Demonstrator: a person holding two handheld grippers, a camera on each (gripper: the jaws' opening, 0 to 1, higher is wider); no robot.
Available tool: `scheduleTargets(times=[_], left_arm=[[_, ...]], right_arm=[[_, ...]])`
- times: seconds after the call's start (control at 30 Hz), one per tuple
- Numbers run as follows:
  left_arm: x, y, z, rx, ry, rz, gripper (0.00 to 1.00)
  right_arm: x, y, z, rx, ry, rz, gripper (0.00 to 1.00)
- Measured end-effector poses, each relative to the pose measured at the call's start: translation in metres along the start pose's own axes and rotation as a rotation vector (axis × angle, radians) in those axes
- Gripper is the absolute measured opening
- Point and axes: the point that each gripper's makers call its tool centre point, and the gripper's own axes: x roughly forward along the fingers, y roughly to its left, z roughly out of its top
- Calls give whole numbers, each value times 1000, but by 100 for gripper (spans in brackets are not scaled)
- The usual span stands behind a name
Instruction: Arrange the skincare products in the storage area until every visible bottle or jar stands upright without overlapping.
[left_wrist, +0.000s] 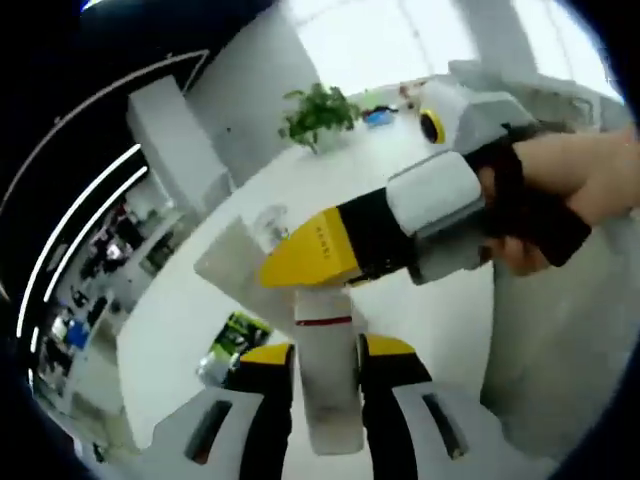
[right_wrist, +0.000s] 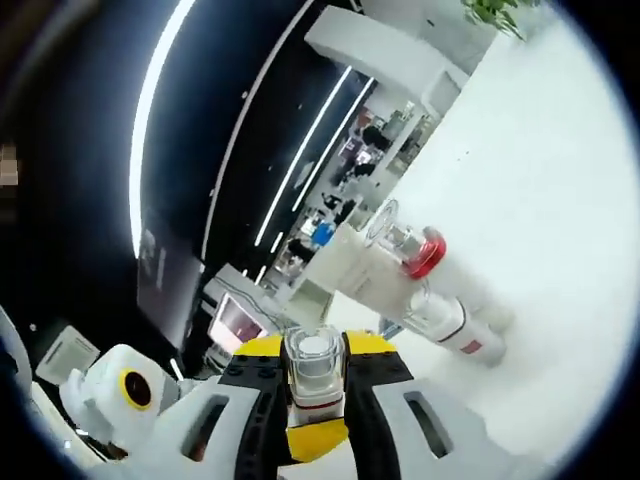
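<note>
White table (left_wrist: 420, 320) carries the storage box (right_wrist: 345, 265). Left gripper (left_wrist: 325, 375) and right gripper (right_wrist: 315, 385) both clamp one white bottle (left_wrist: 328, 370), held above the table. Red-collared bottles (right_wrist: 425, 250) stand beside the box.

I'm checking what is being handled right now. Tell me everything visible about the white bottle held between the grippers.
The white bottle is a tall, opaque, plastic-looking cylinder with a thin red band near its top and a clear cap. The left gripper clamps its body between both fingers, held above the white table. The right gripper grips its cap end, its yellow fingers covering the top in the left gripper view.
</note>
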Motion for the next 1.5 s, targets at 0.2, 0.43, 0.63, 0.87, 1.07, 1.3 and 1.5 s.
scheduleTargets(times=[0.2,0.43,0.63,0.87,1.07,1.3,1.5], left_arm=[[-1,4,-5,14,-8,27,19],[-1,0,-9,-155,-33,-68,18],[-5,-6,-6,-372,-119,-223,17],[-19,-16,14,-630,-237,-435,17],[-34,-31,32,-734,-297,-639,17],[-61,-47,48,-819,-350,-888,18],[-58,-55,56,-835,-369,-870,18]], right_arm=[[-1,3,-4,-28,8,-2,21],[-1,8,-8,-57,62,37,25],[-7,17,2,-113,91,106,26],[-21,33,-2,-190,214,256,26],[-26,51,-13,-201,276,368,24],[-44,77,-19,-134,342,553,20],[-41,74,-15,-144,326,503,19]])
